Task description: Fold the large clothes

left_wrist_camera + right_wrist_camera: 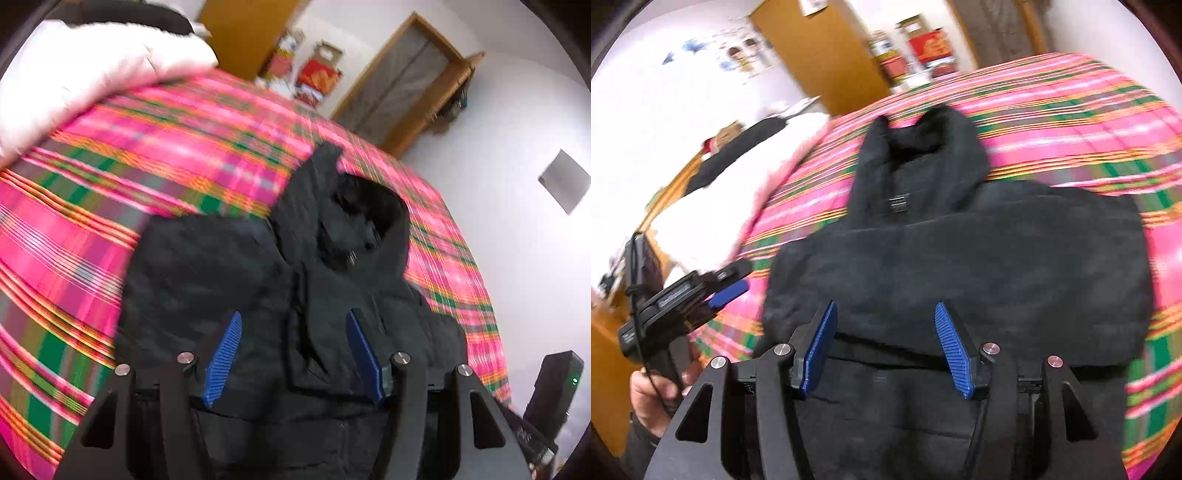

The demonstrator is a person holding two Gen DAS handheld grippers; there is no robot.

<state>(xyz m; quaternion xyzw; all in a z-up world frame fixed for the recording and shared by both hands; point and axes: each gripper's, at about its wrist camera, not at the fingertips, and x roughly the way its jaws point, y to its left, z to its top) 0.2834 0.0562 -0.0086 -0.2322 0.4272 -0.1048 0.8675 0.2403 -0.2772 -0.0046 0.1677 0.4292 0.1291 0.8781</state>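
Currently I hold both claws wide and empty, right claw [884, 345] and left claw [293, 356], above the half-folded black jacket [960, 266]; next, I judge, regrip the hem at 6 o'clock.

Both views are smeared by motion blur. The near part of the black jacket [960, 258] is hidden behind the right gripper [884, 343] and cut by the lower edge. The plaid bed cover [110, 184] has blurred stripes. The person's hand [652, 395] is only partly visible.
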